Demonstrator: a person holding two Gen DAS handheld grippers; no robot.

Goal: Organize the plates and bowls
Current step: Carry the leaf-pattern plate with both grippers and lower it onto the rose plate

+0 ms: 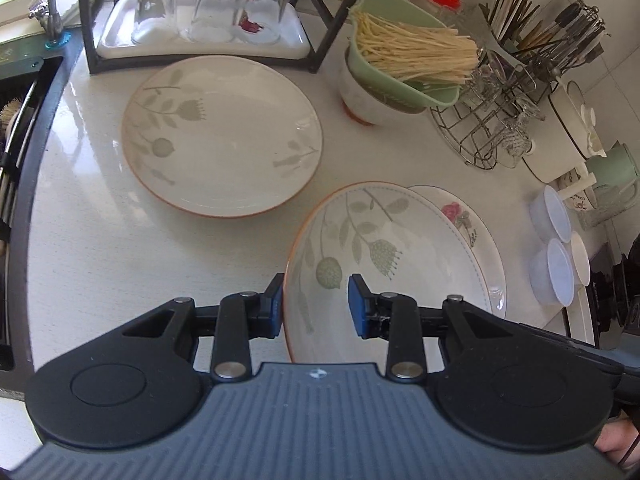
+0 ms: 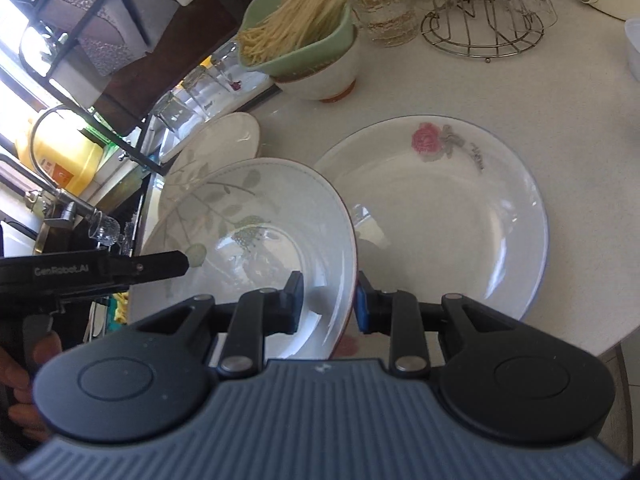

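Observation:
A leaf-patterned plate with an orange rim (image 1: 384, 256) (image 2: 256, 232) is tilted up over a white rose plate (image 1: 468, 220) (image 2: 440, 216) on the counter. My left gripper (image 1: 316, 304) straddles its near rim, one finger on each side, with a gap at the pads. My right gripper (image 2: 330, 300) straddles the opposite rim the same way. A second leaf plate (image 1: 222, 136) (image 2: 224, 140) lies flat further left. A white bowl (image 1: 364, 96) (image 2: 328, 76) holds a green container of noodles.
A black rack with a white tray (image 1: 120, 46) of upturned glasses stands at the back. A wire glass holder (image 1: 480, 136), utensil caddy (image 1: 552, 36), pot, mug and plastic tubs (image 1: 552, 248) crowd the right. The sink (image 1: 16, 160) lies left.

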